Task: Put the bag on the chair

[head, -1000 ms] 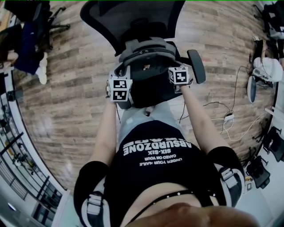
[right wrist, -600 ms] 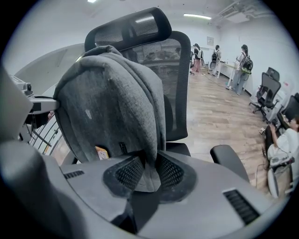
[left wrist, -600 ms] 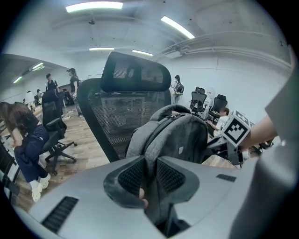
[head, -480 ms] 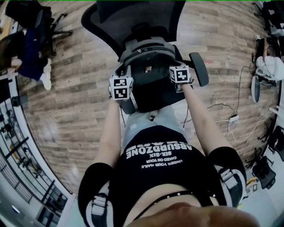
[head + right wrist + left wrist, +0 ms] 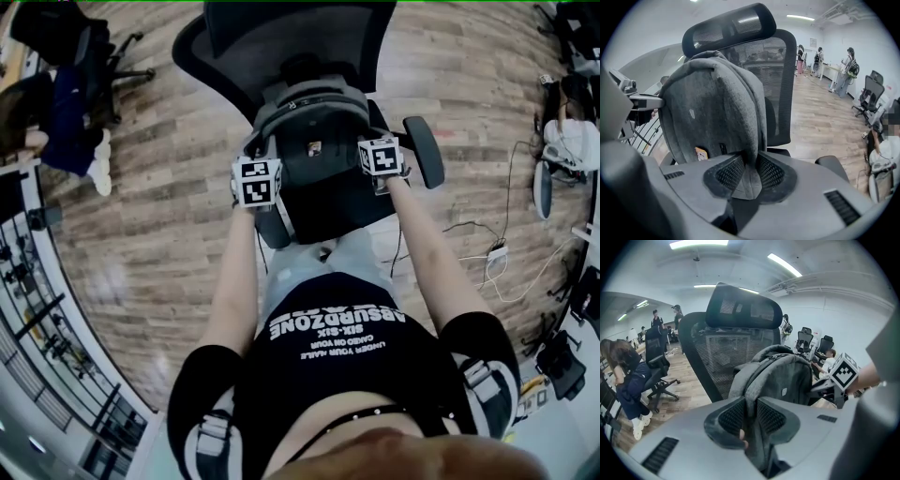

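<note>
Tongs: we count two. The left tongs are clamped on a grey strap of the bag. The right tongs are clamped on a fold of its grey fabric.
Bag: one, grey. It stands upright between the two tongs and just ahead of them, in front of the chair back and over the seat. We cannot tell whether it rests on the seat.
Chair: one, black mesh, directly beyond the tongs, with one headrest above the bag. We count two armrests. One armrest is just outside the right tongs, and the other is near the left tongs.
Other chairs: we see one office chair well off to the left of the left tongs, and two more far beyond the bag.
People: we count three standing far beyond the right tongs, and one seated person well to the left of the left tongs.
Floor: wood planks on every side of the tongs. White cables lie on it well to the right of the right tongs.
Room: an open office with white walls and strip lights on the ceiling, high above the tongs.
</note>
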Available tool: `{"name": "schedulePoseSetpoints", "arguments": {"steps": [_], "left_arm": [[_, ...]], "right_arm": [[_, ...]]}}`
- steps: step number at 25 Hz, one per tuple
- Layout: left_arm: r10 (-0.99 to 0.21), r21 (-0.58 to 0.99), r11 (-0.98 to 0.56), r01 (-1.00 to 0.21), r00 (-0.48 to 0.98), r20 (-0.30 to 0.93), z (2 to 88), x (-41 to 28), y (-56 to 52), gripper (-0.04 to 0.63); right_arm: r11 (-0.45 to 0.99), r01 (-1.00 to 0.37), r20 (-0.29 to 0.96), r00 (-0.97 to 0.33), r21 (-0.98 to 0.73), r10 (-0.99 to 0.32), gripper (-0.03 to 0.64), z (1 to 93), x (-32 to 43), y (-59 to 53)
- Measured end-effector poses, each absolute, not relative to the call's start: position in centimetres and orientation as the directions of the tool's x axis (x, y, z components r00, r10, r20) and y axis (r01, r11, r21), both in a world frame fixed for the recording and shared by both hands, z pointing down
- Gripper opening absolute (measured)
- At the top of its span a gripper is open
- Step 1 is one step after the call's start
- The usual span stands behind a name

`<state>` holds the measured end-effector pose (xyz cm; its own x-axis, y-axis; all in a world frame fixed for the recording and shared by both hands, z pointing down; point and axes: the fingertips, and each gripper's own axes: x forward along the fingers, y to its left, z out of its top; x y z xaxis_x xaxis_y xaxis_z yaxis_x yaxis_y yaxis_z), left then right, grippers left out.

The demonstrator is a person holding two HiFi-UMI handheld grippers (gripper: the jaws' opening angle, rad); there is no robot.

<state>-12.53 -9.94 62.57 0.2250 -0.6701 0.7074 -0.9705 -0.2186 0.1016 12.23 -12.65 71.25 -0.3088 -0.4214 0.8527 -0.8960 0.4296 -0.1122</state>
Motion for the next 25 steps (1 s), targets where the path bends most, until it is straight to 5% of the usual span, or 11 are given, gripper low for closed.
{"name": "schedulePoseSetpoints", "arguments": {"steps": [25], "left_arm": [[-0.652,0.156,-0.144,-0.977,0.212,0.728,66.4,-15.6,-16.0,0.08]], "right_arm": [[0.461,-0.88,0.856,-0.322,-0.113,-0.404,0.087,73.4,10.1,-18.1]]}}
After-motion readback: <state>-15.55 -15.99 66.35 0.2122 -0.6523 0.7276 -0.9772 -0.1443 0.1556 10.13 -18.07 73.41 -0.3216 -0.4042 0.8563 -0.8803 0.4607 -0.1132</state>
